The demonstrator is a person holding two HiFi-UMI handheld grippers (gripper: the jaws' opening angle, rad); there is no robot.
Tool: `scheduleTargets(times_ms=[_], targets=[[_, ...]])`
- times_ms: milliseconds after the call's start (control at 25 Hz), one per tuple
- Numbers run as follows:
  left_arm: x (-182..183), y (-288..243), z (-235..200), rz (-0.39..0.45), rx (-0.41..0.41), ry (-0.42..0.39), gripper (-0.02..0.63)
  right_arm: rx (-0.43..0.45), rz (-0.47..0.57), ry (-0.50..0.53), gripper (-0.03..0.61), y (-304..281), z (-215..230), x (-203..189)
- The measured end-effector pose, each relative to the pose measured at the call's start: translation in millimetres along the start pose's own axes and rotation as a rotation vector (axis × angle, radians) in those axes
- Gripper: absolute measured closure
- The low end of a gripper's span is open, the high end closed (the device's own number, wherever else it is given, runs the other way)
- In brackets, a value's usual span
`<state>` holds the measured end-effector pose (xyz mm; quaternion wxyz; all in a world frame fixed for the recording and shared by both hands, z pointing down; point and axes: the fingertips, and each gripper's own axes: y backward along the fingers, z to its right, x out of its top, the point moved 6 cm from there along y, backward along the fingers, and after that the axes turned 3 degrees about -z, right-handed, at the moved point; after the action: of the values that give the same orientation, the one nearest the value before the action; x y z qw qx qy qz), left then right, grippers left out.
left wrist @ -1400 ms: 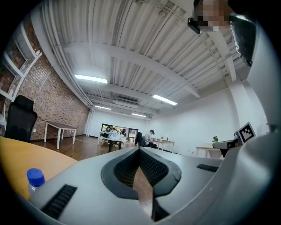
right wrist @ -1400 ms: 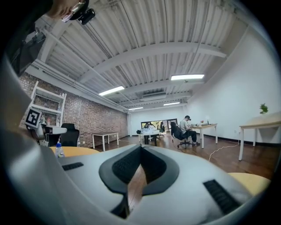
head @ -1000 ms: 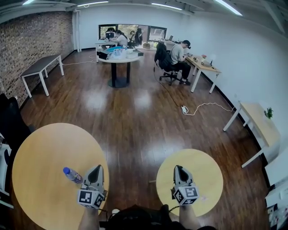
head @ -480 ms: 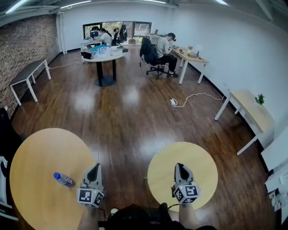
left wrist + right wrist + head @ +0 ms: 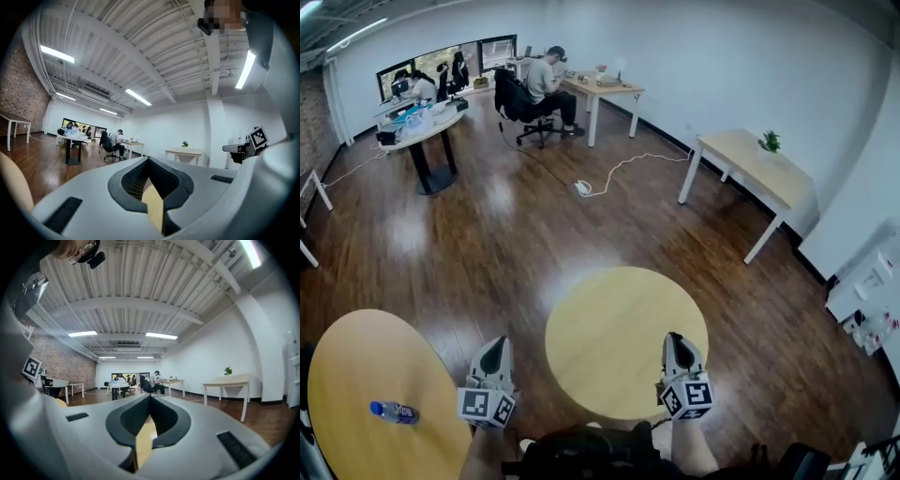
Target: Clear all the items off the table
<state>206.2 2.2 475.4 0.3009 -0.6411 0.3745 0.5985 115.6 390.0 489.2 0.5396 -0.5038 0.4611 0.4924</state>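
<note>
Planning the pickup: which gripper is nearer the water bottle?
Left. The left gripper sits just right of the water bottle, beyond the edge of the left table; the right gripper is farther right, over the other round table.

free: bare top of small round table (image 5: 619,328), frame centre; open wood floor (image 5: 516,234) above it | blocked: bottle (image 5: 393,412) lying on larger round table (image 5: 366,361), lower left | blocked: white desk (image 5: 759,164), upper right
</note>
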Motion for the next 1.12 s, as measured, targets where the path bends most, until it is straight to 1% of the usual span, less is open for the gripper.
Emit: scheduleTargets(times_ms=[200, 280, 400, 520, 640, 720, 800, 960, 1120], targets=[[-31, -57, 73, -0.029, -0.15, 0.009, 0.612, -0.17, -0.018, -0.011, 0.574, 58, 81, -23], [-42, -72, 94, -0.048, -0.19, 0.014, 0.612, -0.215, -0.032, -0.021, 0.575, 75, 104, -31], [-55, -86, 109, -0.088, -0.222, 0.023, 0.612, -0.252, -0.071, -0.034, 0.574, 87, 122, -43], [-67, -94, 117, -0.129, -0.239, 0.026, 0.612, -0.237, -0.146, -0.03, 0.574, 85, 132, -60], [-83, -92, 126, -0.182, -0.25, 0.03, 0.612, -0.195, -0.233, 0.012, 0.574, 80, 131, -80], [-97, -89, 129, -0.224, -0.252, 0.033, 0.612, -0.165, -0.274, 0.016, 0.572, 76, 129, -93], [-110, -88, 131, -0.264, -0.249, 0.034, 0.612, -0.134, -0.328, 0.017, 0.509, 69, 129, -109], [-135, -88, 134, -0.321, -0.238, 0.041, 0.612, -0.089, -0.458, 0.038, 0.506, 49, 131, -154], [-163, -89, 134, -0.391, -0.229, 0.052, 0.612, -0.082, -0.531, 0.062, 0.506, 27, 128, -191]])
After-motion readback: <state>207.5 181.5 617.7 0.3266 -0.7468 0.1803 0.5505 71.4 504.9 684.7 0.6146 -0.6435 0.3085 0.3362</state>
